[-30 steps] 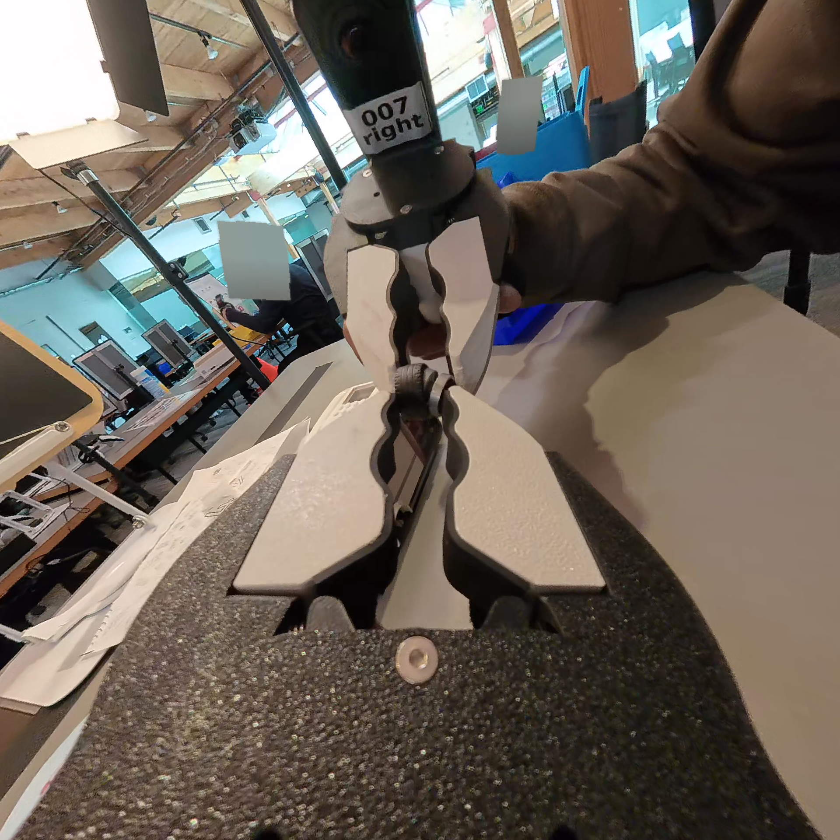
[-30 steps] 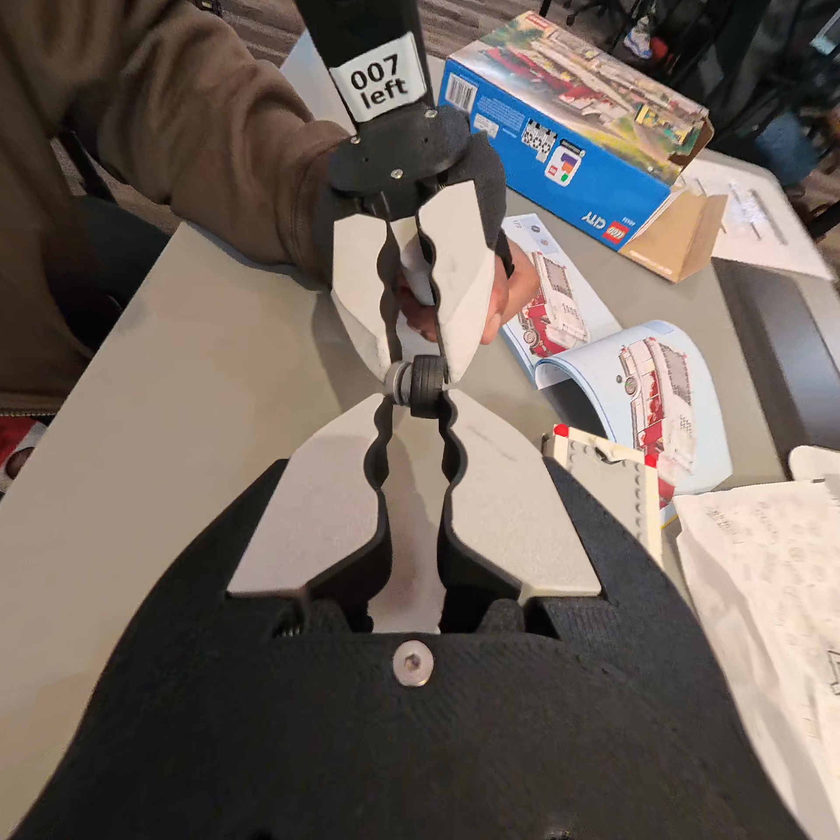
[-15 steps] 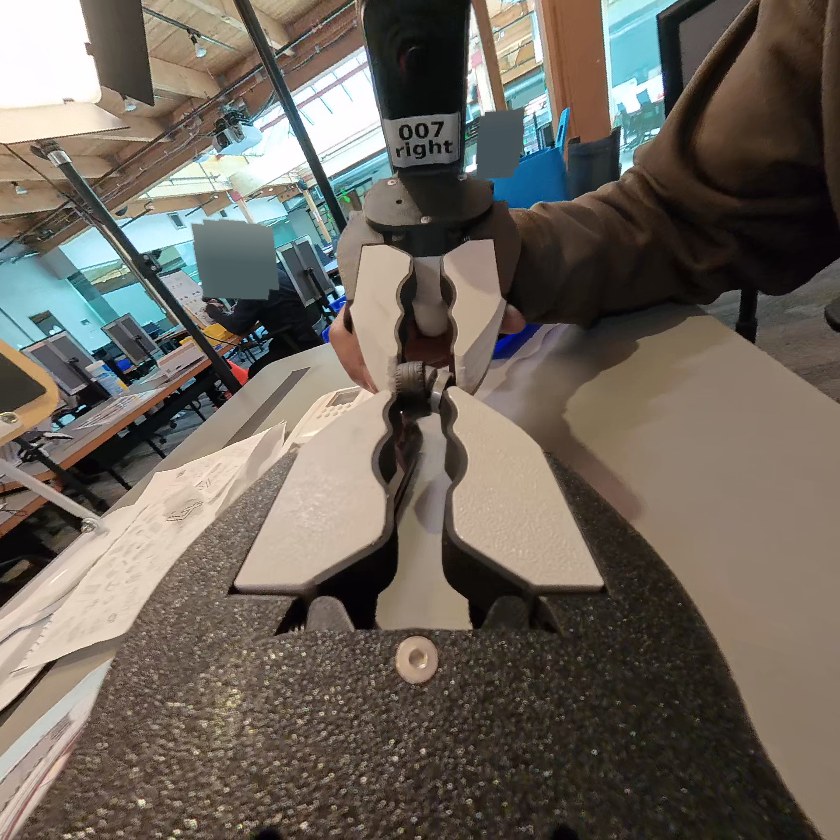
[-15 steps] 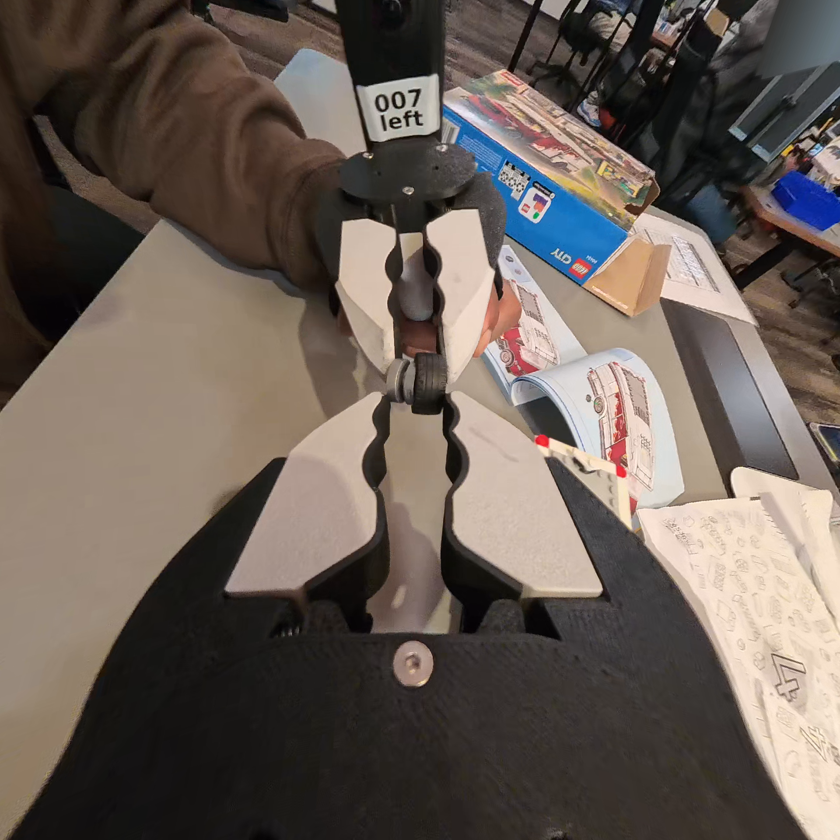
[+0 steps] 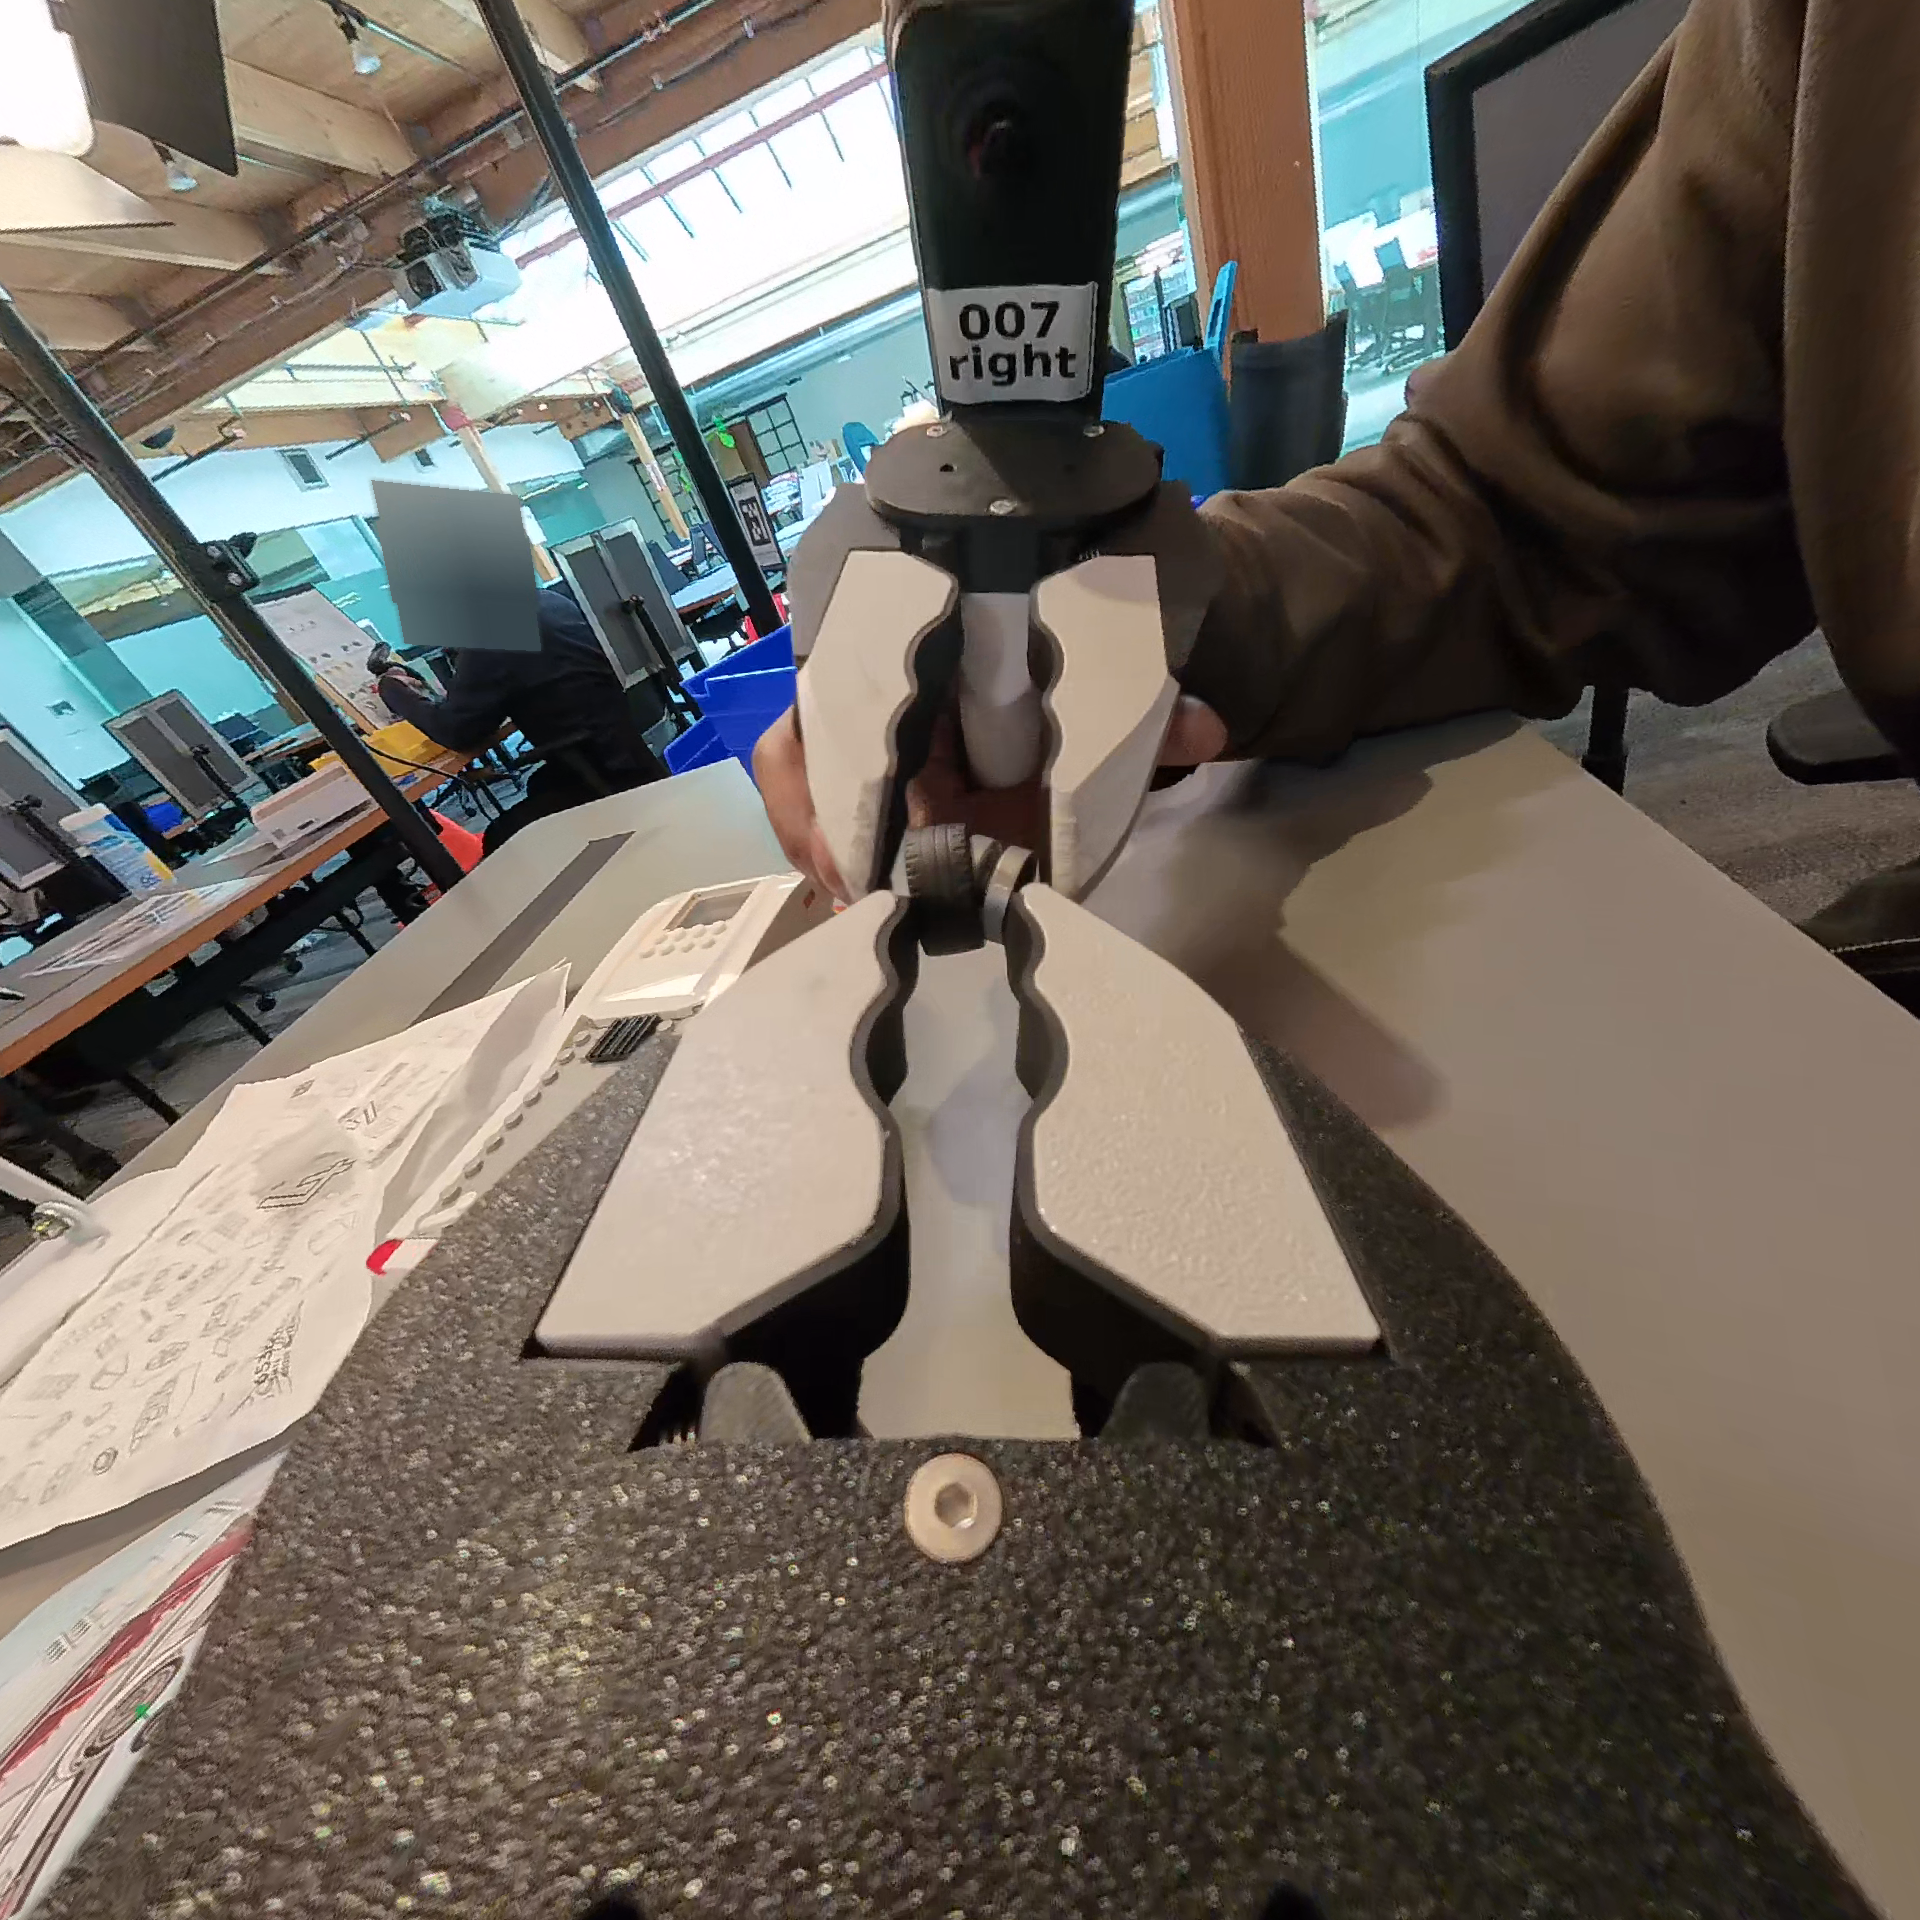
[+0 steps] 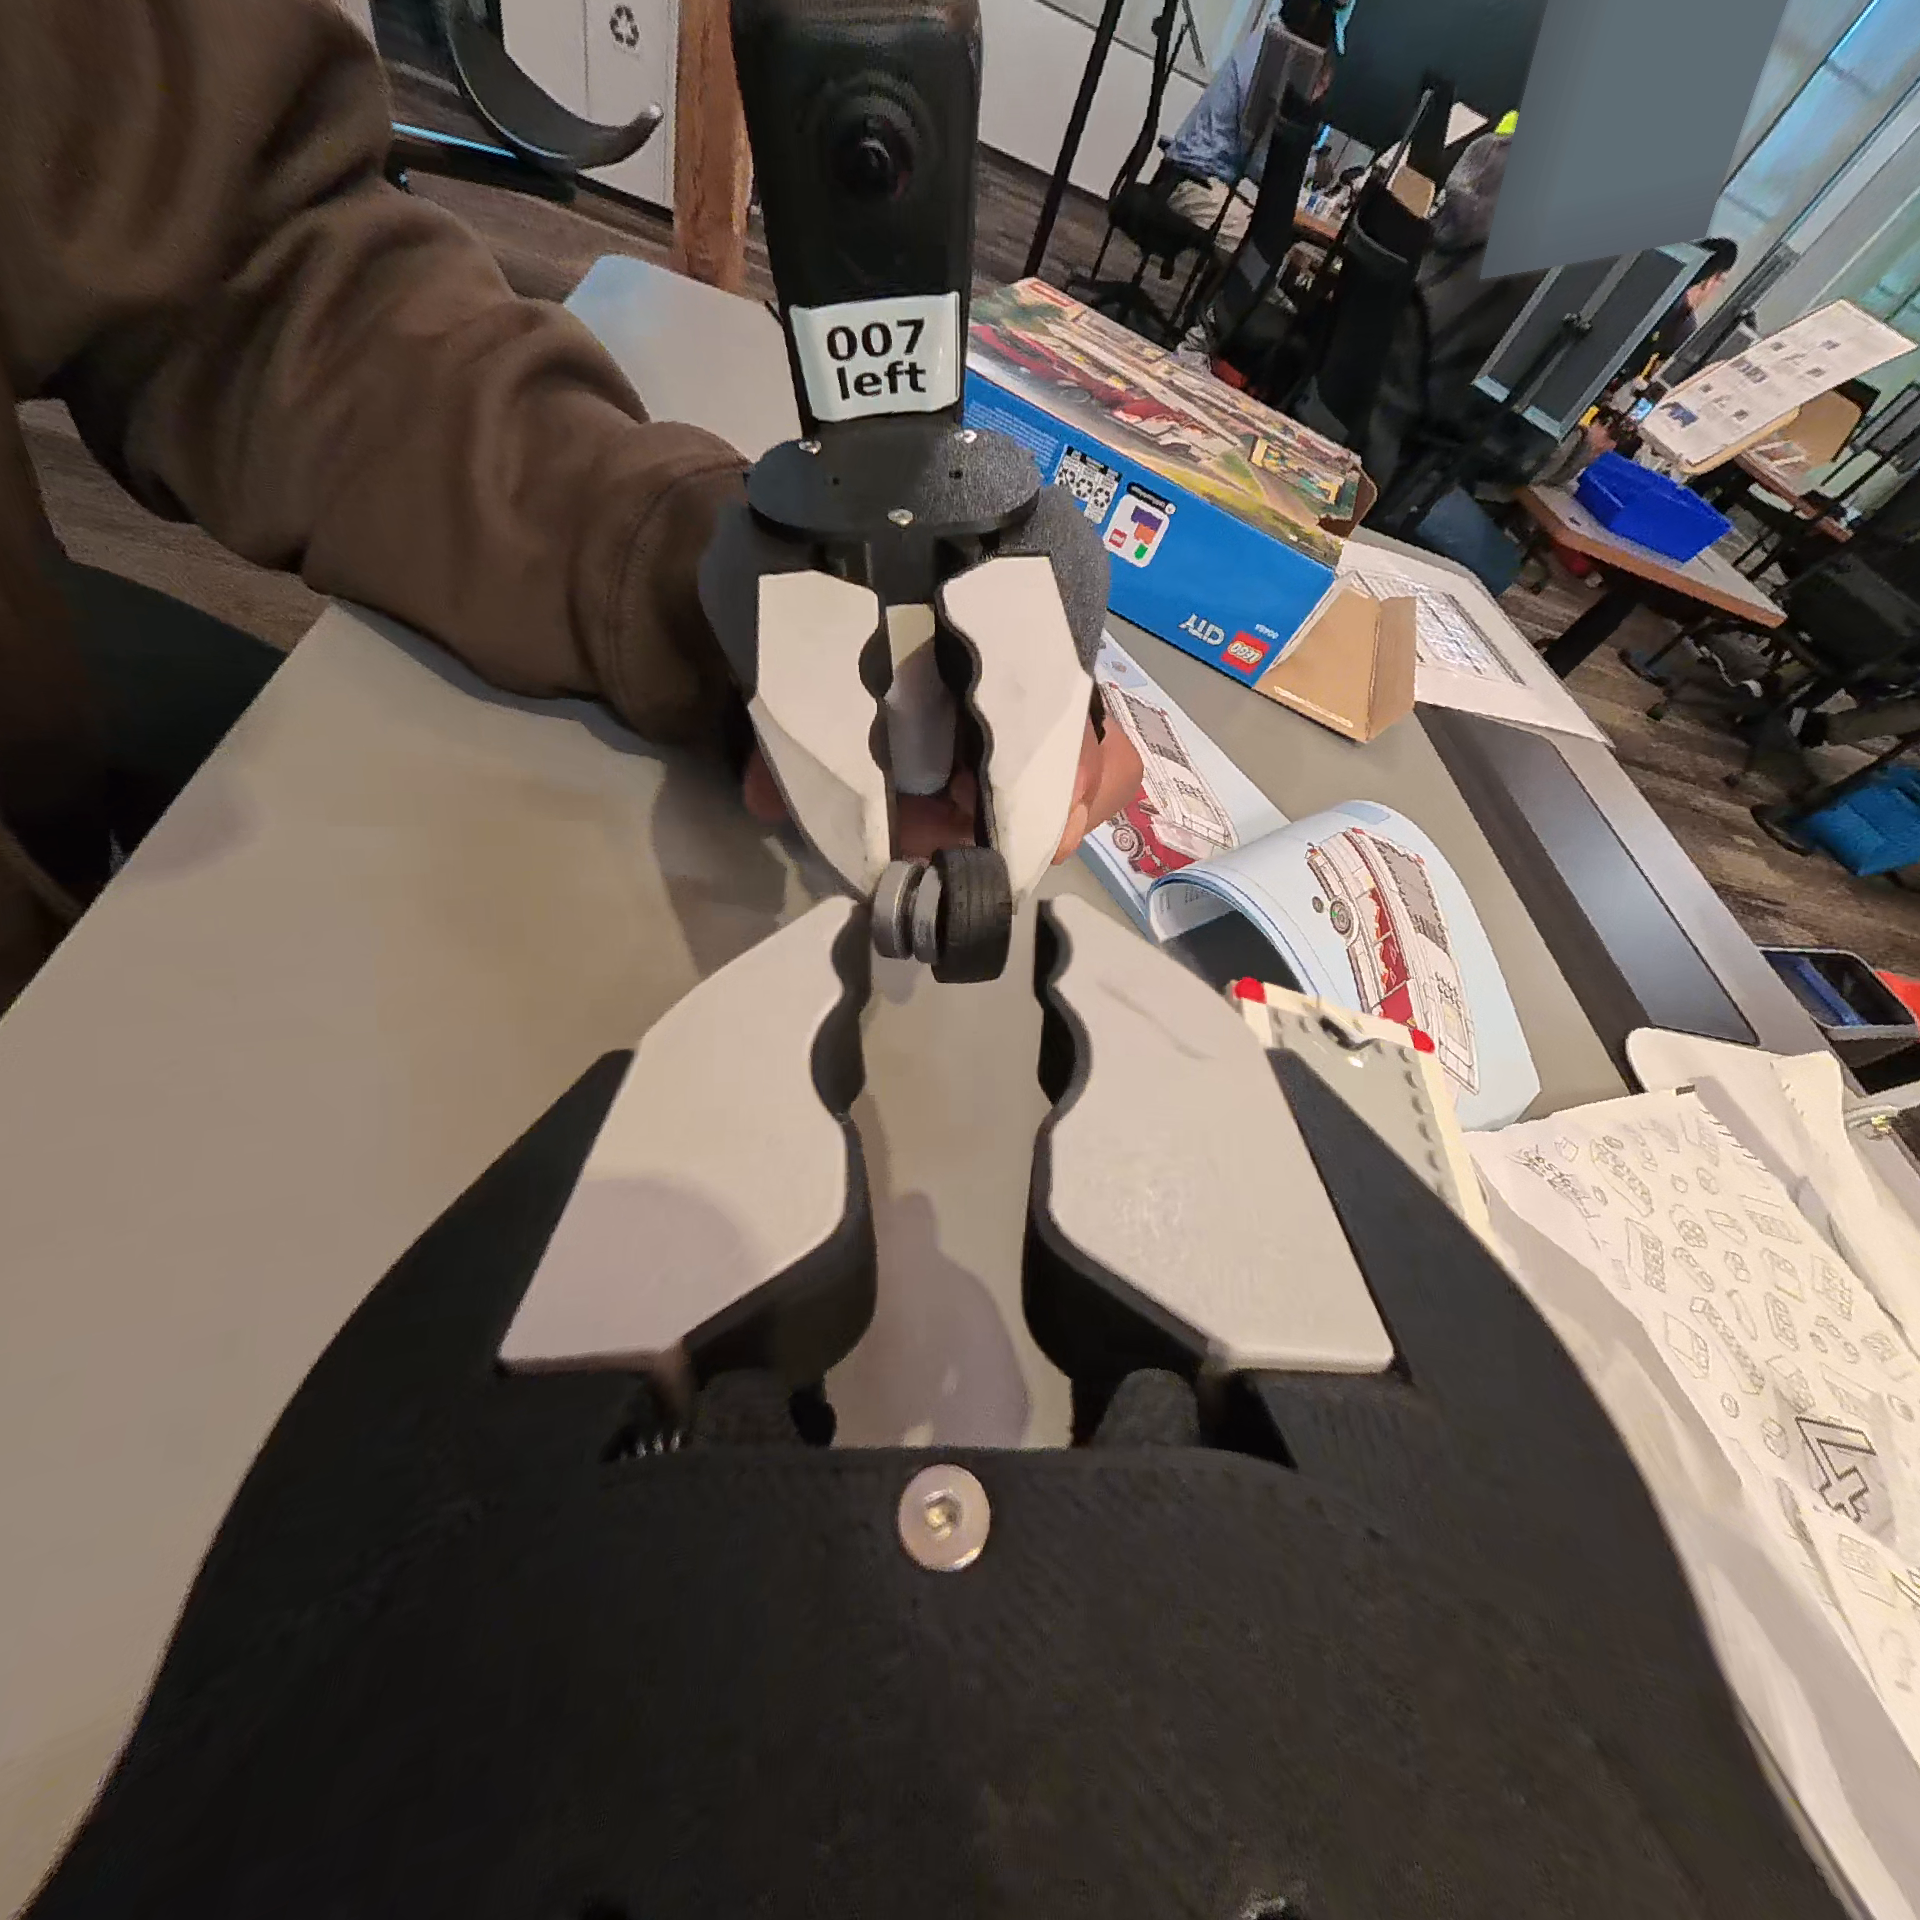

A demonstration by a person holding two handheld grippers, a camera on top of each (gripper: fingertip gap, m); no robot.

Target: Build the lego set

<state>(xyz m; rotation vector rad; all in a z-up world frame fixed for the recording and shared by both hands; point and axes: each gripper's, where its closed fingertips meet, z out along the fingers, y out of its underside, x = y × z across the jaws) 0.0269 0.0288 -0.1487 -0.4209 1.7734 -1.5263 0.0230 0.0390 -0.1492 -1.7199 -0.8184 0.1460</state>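
A small toy wheel held above the grey table

We see a black ribbed tyre (image 6: pixel 974 912) on a grey hub (image 6: pixel 900 914), its axle lying sideways. The left gripper (image 5: pixel 958 912) pinches it at both ends, while the right gripper (image 6: pixel 948 914) stands spread around it, a gap showing beside the tyre.

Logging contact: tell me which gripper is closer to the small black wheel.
Left. The left gripper pinches the wheel; the right gripper straddles it, open, with one finger clear of it.
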